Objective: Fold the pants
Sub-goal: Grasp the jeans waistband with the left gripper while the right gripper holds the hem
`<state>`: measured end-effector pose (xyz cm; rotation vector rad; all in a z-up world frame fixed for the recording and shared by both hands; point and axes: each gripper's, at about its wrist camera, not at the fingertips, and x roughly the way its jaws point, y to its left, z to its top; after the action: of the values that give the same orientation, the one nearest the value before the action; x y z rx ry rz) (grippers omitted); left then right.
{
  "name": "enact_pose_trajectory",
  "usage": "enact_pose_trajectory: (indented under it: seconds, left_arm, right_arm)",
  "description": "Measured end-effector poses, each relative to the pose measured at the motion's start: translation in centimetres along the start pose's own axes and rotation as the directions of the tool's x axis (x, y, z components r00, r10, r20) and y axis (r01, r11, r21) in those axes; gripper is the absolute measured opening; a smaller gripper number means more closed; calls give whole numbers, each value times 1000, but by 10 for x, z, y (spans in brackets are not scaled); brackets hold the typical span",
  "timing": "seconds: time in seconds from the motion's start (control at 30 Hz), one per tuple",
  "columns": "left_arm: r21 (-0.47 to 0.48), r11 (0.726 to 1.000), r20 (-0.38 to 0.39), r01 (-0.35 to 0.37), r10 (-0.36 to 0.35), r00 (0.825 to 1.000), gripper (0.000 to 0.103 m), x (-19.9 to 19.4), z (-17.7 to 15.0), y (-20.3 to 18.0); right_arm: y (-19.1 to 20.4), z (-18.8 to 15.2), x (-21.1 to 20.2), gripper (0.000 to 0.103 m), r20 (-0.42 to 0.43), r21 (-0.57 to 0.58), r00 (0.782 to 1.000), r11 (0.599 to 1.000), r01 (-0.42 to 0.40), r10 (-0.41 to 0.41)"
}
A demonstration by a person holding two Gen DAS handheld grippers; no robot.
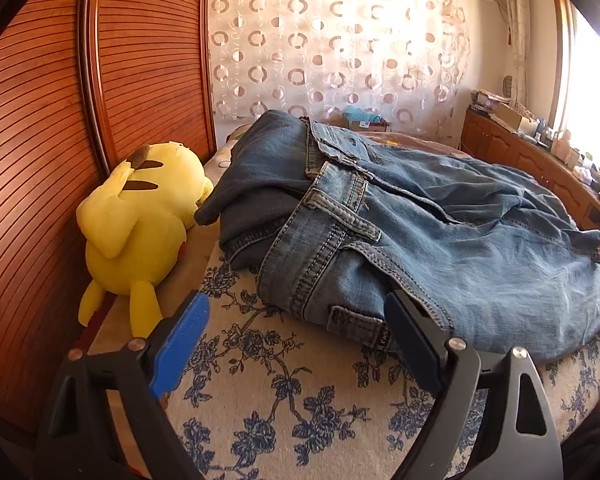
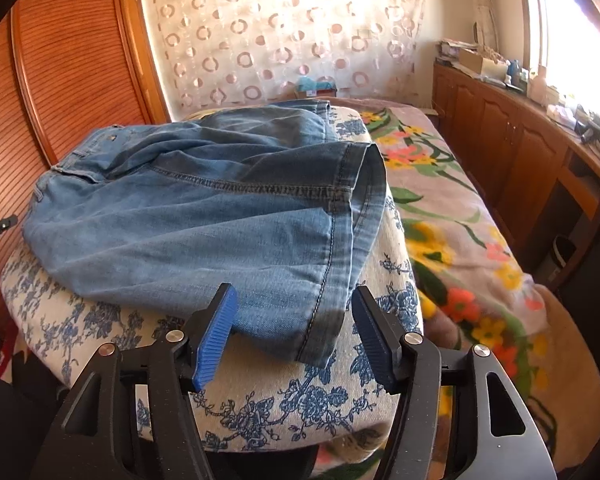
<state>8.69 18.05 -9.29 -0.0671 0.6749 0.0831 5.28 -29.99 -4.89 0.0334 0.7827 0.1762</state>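
Jeans (image 1: 440, 232) are lying bunched on the floral cushion (image 1: 280, 380), waistband at the open left tongs' (image 1: 296, 344) one o'clock, hem between the open right tongs (image 2: 294, 340).

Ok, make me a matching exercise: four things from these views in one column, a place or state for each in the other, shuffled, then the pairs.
Things:
1. jeans
2. plush
3. left gripper
4. hem

Places or states:
A. between the right gripper's open jaws
B. lying against the wardrobe
C. open, right finger at the waistband
D. folded over, on the blue-flowered cushion

Pairs: 1-D, 2-B, 3-C, 4-A
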Motion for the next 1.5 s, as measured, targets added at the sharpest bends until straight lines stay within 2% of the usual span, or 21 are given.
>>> enact_pose_trajectory:
  seconds: [0.13, 0.47, 0.77, 0.97, 1.13, 1.23, 1.3, 1.4, 1.5]
  left_arm:
    - [8, 1000, -19, 5, -5, 1000, 84, 9, 1, 0]
    - [16, 1000, -50, 5, -4, 999, 84, 24, 3, 4]
    - [-3, 999, -73, 46, -46, 996, 83, 33, 2, 9]
    - [-67, 990, -101, 122, -129, 986, 66, 43, 2, 13]
    - [-67, 987, -103, 148, -154, 983, 36, 42, 1, 10]
    - [-38, 990, -96, 136, -139, 986, 21, 37, 2, 5]
    - [-23, 990, -89, 136, -137, 987, 15, 33, 4, 2]
    - [-12, 991, -73, 135, -135, 988, 12, 23, 8, -1]
    - [-39, 989, -48, 143, -145, 988, 10, 10, 14, 2]
  right_arm:
    - [-1, -2, -1, 64, 3, 0, 1000, 1000, -4, 4]
    - [-2, -7, 12, 64, -42, 0, 999, 1000, -7, 7]
    - [2, -15, 18, 64, -64, -6, 998, 1000, -23, 23]
    - [5, -18, 18, 64, -61, -9, 998, 1000, -19, 19]
    - [5, -18, 17, 61, -60, -23, 998, 1000, -8, 6]
    - [4, -18, 17, 54, -61, -33, 998, 999, 6, -8]
    - [-1, -18, 15, 37, -57, -30, 998, 999, 20, -22]
    - [-10, -17, 13, 20, -53, -6, 999, 1000, 13, -13]
    - [-13, -16, 10, 12, -43, 3, 999, 1000, 6, -6]
